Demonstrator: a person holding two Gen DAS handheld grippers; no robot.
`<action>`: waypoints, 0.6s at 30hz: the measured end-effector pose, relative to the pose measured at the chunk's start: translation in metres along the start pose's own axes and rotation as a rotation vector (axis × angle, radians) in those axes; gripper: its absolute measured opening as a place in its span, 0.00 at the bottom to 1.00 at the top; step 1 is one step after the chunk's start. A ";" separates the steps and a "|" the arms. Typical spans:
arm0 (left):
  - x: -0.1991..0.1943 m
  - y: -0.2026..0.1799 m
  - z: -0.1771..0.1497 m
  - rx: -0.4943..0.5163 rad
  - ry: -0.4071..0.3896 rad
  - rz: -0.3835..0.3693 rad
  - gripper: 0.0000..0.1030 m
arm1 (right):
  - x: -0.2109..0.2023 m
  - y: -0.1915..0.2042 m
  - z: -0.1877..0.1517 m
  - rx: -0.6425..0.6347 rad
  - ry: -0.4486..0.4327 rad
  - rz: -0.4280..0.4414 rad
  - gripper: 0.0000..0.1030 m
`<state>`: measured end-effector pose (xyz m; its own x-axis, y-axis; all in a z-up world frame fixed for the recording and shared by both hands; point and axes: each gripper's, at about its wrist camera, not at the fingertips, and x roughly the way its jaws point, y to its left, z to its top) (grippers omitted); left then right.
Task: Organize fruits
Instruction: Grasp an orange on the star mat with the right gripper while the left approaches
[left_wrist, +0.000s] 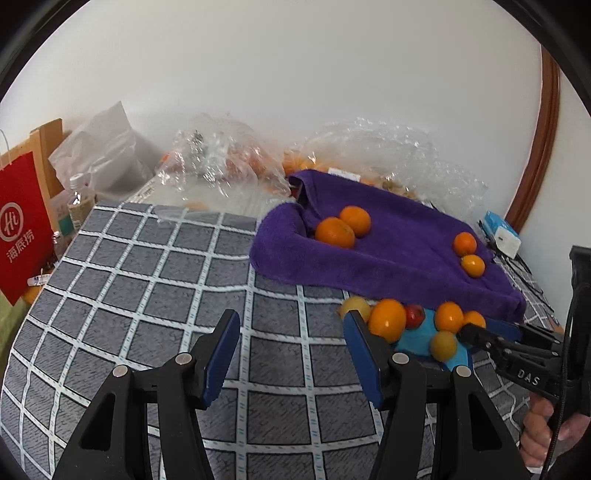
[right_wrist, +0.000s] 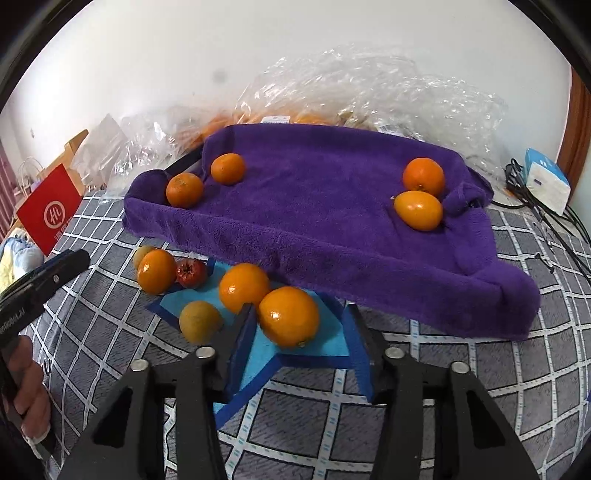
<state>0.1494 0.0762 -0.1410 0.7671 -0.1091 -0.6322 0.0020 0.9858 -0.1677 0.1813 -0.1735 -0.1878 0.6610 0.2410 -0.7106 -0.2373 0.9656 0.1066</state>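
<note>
Orange (right_wrist: 289, 316) between open right gripper (right_wrist: 299, 325) fingers, possibly untouched.

A plain white wall (left_wrist: 295, 74) rises behind the table, lit evenly and softly. The table wears a grey cloth crossed by a white grid (left_wrist: 155, 288). At the right edge curves a brown wooden door frame (left_wrist: 546, 140). Crumpled clear plastic bags (right_wrist: 369, 85) pile against the wall, beside a red paper bag with a white logo (left_wrist: 22, 229).
</note>
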 end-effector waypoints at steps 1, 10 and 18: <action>0.002 -0.001 -0.001 0.002 0.012 -0.004 0.55 | 0.002 0.001 -0.001 -0.005 0.011 0.004 0.34; 0.010 0.008 -0.005 -0.047 0.068 -0.039 0.54 | -0.011 -0.019 -0.012 0.038 0.006 -0.058 0.33; 0.006 -0.007 -0.004 0.016 0.070 -0.054 0.54 | -0.027 -0.043 -0.022 0.097 0.007 -0.073 0.34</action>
<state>0.1515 0.0686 -0.1469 0.7191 -0.1700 -0.6738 0.0530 0.9802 -0.1907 0.1583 -0.2238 -0.1883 0.6689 0.1697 -0.7237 -0.1185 0.9855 0.1216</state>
